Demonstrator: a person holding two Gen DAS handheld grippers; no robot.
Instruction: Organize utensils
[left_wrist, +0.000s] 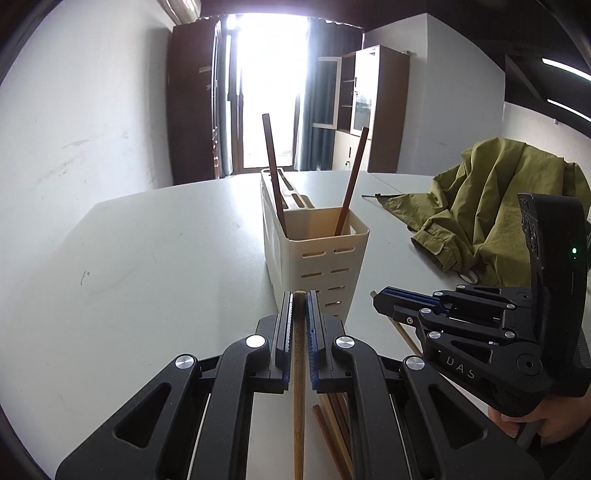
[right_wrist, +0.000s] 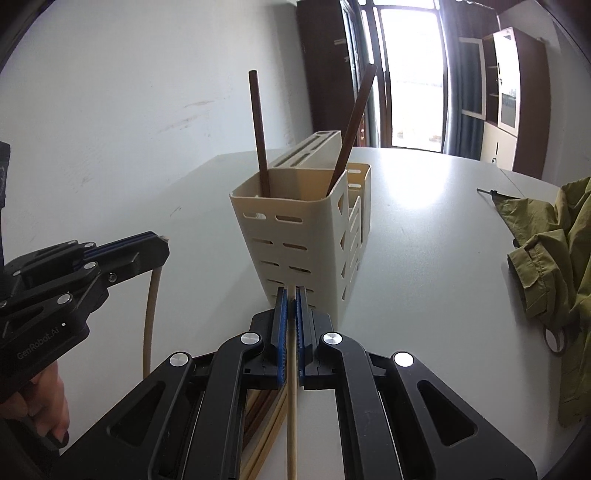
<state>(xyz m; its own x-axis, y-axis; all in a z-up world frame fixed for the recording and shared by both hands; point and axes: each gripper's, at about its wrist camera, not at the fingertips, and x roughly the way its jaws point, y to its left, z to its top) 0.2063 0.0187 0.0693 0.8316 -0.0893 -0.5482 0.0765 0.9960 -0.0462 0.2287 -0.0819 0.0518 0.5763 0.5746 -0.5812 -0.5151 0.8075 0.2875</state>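
Chopsticks are being carried, one pinched in each gripper, toward the holder, needing upright tipping next.

Cream slotted holder; dark brown chopsticks; olive-green jacket; white table.

Left gripper and right gripper point downward, jaws clamped.
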